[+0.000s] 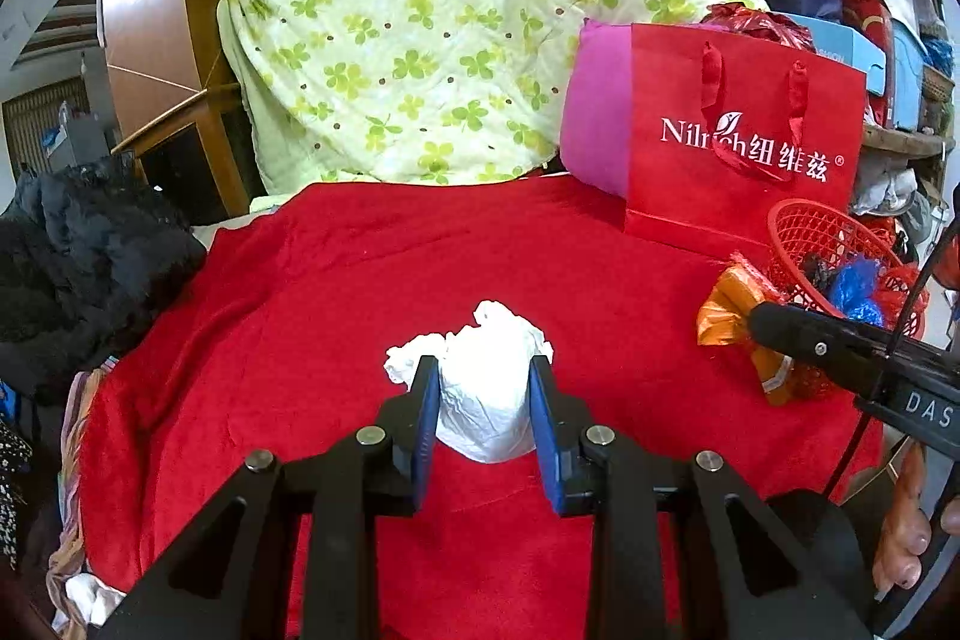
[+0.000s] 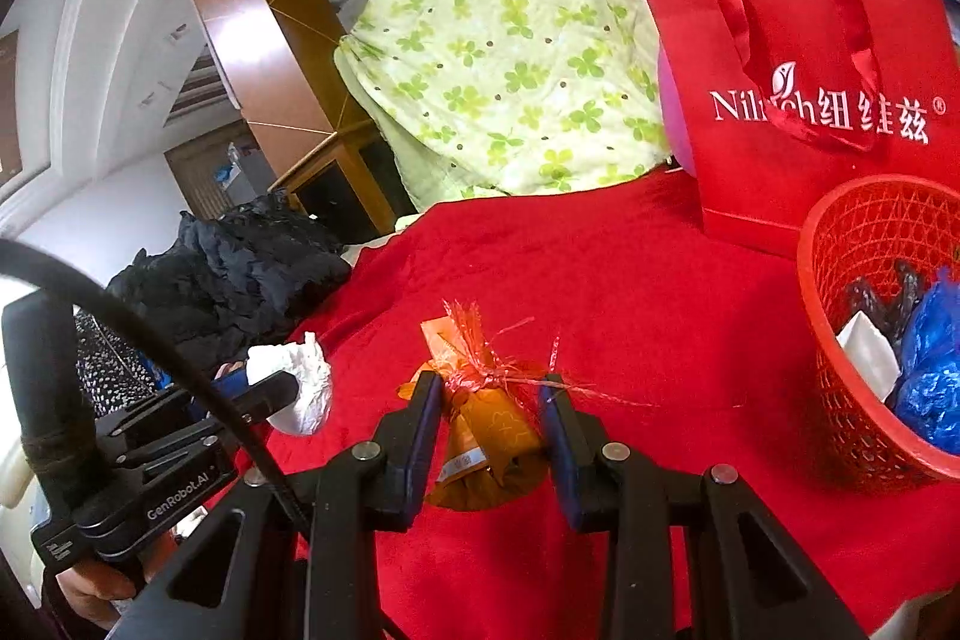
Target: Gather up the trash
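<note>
A: Left tool (image 1: pixel 483 400)?
B: Clamped on the tissue wad (image 1: pixel 489 388), blue pads pressing both sides, held clear above the red cloth (image 1: pixel 336 292).

A: Right tool (image 2: pixel 495 430)?
B: Nearly closed on the orange packet (image 2: pixel 489 436), frayed red string (image 2: pixel 498 370) knotted round its neck. Also held above the cloth, just left of the basket (image 2: pixel 864 340).

A: Handling of the tissue?
B: Probably feather-light, soft, crushable. Likely to squash rather than slip; grip across the bulk, as now, looks secure. Loose flaps at the far end, prone to snag or tear if pinched alone.

A: And the packet?
B: Thin glossy wrapper, so likely slick and crinkly, light too. Best taken across the body below the knot; string too wispy to trust.

A: Basket contents?
B: Blue plastic (image 2: pixel 936 376), something dark, a white scrap. Open top, mesh wall, at the right edge of the cloth.

A: Any writing?
B: Red gift bag (image 2: pixel 810 88) behind the basket: "Nil…ch", middle letters hidden by the ribbon handle, then Chinese characters and a registered mark. "GenRobot.AI" on the left tool's body in the right view; "DAS" on the right tool's body in the left view. Small label on the packet, too blurred to read.
</note>
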Demonstrator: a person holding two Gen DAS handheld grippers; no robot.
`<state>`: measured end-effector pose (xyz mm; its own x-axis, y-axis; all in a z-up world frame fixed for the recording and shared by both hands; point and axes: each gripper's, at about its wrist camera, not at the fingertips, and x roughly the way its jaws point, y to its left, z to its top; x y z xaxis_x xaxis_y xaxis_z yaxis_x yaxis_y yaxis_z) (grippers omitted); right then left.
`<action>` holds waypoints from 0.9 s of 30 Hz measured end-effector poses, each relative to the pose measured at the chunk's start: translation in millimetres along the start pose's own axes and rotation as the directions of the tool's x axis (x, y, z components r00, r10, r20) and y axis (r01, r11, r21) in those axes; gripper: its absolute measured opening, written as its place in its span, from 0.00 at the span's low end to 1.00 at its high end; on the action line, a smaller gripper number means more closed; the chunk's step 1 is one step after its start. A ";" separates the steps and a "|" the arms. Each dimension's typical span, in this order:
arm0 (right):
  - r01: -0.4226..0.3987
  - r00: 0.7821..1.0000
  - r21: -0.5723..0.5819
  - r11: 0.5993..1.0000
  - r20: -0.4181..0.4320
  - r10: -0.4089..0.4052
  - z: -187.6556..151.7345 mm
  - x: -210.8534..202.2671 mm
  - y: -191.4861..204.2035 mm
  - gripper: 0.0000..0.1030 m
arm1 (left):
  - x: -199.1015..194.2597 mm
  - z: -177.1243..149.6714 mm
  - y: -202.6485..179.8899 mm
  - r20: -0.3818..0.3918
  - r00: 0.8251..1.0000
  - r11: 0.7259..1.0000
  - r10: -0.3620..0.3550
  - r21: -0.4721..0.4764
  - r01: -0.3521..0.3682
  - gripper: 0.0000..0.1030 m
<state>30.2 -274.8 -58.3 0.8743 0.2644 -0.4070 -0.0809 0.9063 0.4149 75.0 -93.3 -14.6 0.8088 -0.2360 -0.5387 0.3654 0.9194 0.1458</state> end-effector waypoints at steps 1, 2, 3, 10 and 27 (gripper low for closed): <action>-0.001 1.000 -0.005 1.000 0.004 0.001 0.0 -2.5 1.7 0.35 | -1.8 0.6 -0.6 0.002 1.000 1.000 0.001 0.000 -0.001 0.30; -0.002 1.000 -0.011 1.000 0.008 0.002 0.2 -3.9 2.4 0.35 | -3.4 1.2 -1.5 0.004 1.000 1.000 0.004 0.001 -0.004 0.30; 0.001 1.000 -0.018 1.000 0.016 -0.001 0.5 -6.6 3.6 0.35 | -3.4 2.5 -1.2 0.006 1.000 1.000 0.007 0.004 -0.007 0.30; 0.005 0.998 -0.026 1.000 0.067 -0.003 5.0 -28.8 1.3 0.35 | -10.7 5.1 -14.1 0.017 1.000 1.000 0.002 0.029 -0.002 0.30; 0.014 0.995 0.067 0.998 0.102 -0.020 5.9 -47.3 -41.7 0.35 | -4.2 9.6 -57.4 -0.009 1.000 0.994 -0.017 0.107 0.018 0.30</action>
<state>-4.9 -327.1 -51.6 0.9199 0.2109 -0.3307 -0.0367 0.8858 0.4627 55.0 -148.0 -12.7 0.7981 -0.2489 -0.5487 0.4271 0.8760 0.2239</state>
